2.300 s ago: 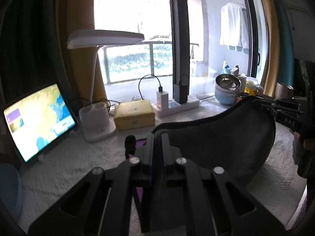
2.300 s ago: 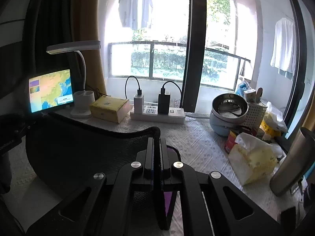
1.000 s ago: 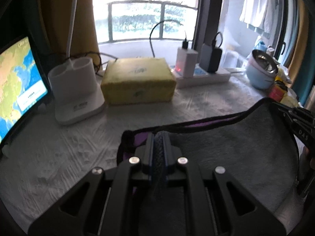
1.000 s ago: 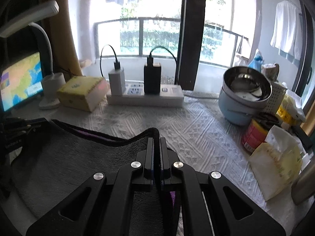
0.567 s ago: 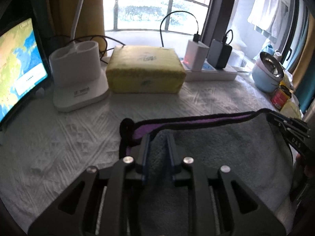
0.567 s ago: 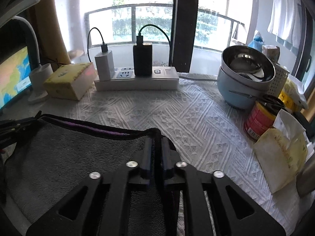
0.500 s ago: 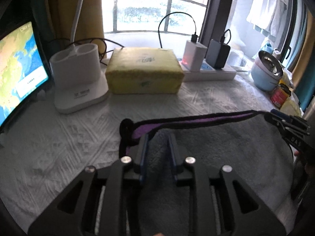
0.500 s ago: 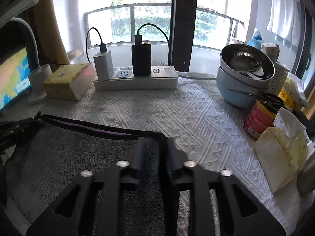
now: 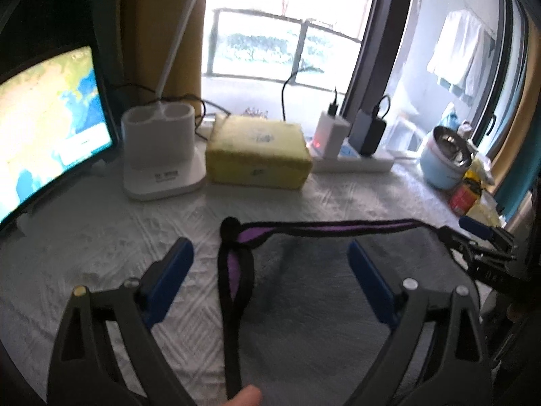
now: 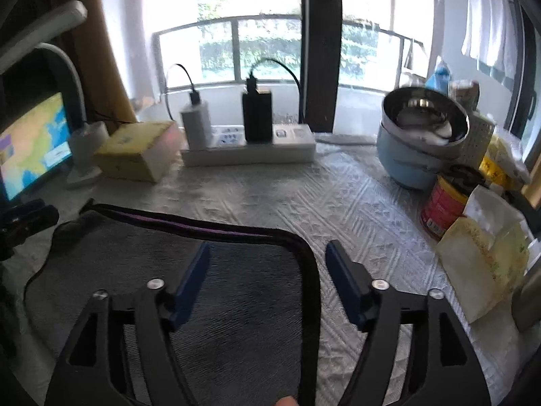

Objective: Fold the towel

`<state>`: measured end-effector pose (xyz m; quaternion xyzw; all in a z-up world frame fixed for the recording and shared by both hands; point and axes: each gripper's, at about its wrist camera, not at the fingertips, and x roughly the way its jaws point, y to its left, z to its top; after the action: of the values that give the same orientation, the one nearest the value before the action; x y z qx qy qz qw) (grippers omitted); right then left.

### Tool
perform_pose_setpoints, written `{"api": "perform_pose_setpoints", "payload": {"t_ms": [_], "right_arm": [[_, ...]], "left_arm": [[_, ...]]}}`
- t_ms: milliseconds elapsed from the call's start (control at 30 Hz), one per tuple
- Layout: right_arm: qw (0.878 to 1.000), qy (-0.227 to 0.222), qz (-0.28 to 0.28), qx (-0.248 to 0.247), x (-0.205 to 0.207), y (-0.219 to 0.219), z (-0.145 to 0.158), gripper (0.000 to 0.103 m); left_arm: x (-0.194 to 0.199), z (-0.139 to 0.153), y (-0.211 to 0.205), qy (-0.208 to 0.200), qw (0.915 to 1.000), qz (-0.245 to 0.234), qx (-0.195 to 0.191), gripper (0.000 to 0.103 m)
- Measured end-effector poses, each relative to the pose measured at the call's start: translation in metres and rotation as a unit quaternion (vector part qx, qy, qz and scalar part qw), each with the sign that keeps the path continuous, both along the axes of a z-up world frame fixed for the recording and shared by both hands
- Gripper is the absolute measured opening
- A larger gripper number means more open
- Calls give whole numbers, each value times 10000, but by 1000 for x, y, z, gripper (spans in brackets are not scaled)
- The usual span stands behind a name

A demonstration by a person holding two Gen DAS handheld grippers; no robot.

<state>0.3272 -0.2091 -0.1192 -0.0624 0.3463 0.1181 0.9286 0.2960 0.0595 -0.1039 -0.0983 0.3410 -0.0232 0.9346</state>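
Left wrist view: counter (image 9: 101, 253) w/ white textured cover runs ahead of the fingers. Grey towel (image 9: 321, 291) w/ black-purple edging lies flat on it, spread between and under both fingers, its looped corner just ahead of the gap, nearer the left finger. Left gripper (image 9: 267, 257) has fingers wide apart, holding nothing; blue pads on both. Beyond the tips: monitor (image 9: 47, 118) far left, white stand (image 9: 162, 155), yellow box (image 9: 258, 152), power strip (image 9: 351, 162) w/ chargers, blue pot (image 9: 443, 165) far right. Other gripper shows at right edge of the towel.

Right wrist view: right gripper (image 10: 267, 260) also spread wide, empty. Towel's (image 10: 236, 304) rounded corner sits between its fingers, black edge running back toward the cam. Red can (image 10: 443, 206) and yellow packet (image 10: 483, 264) right of the right finger, apart from the towel.
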Motion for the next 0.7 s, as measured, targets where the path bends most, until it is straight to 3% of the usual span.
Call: {"api": "perform_pose_setpoints", "payload": {"t_ms": [433, 700], "right_arm": [[9980, -507, 380, 15, -61, 14, 41, 77], [9962, -768, 401, 84, -97, 8, 64, 77]], "left_arm": [[-63, 42, -16, -510, 9985, -55, 212, 94], [-93, 51, -22, -644, 9974, 111, 309, 94]]}}
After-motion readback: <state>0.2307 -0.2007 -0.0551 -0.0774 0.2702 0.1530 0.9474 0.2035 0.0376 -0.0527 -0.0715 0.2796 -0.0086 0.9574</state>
